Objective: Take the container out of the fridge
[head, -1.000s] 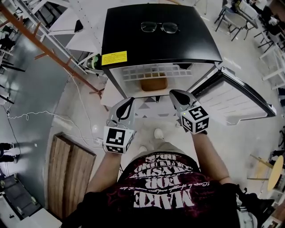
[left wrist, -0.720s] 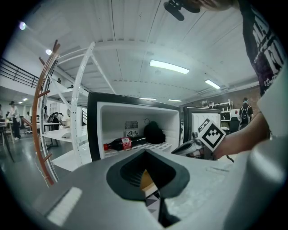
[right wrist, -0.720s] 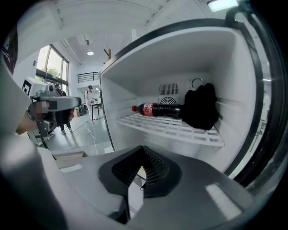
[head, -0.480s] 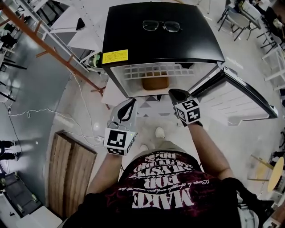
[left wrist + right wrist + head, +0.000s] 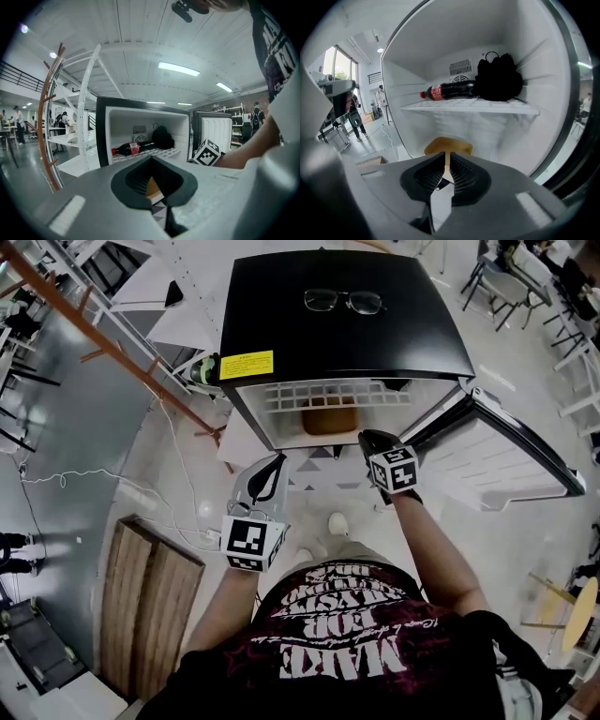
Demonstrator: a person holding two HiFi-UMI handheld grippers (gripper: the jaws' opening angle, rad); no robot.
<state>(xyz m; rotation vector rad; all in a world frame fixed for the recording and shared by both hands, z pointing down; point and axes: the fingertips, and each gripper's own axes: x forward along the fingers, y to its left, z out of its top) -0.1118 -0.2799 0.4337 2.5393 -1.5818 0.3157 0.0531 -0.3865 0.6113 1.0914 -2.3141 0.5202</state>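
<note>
The small fridge (image 5: 337, 343) stands with its door (image 5: 487, 451) swung out to the right. A tan container (image 5: 329, 419) sits low inside, under the wire shelf (image 5: 328, 393); in the right gripper view the container (image 5: 448, 145) lies just beyond the jaws. My right gripper (image 5: 368, 440) hovers at the fridge mouth, right of the container, shut on nothing (image 5: 446, 169). My left gripper (image 5: 271, 468) hangs farther back over the floor, also shut and empty (image 5: 157, 190).
A cola bottle (image 5: 450, 89) and a black bag (image 5: 499, 77) lie on the upper shelf. Glasses (image 5: 342, 300) rest on the fridge top. A wooden board (image 5: 150, 601) lies on the floor at left, with white cables (image 5: 178, 484) beside it.
My right gripper has moved forward to the fridge opening, closer to the container. The left gripper has stayed back, drifting only slightly.
</note>
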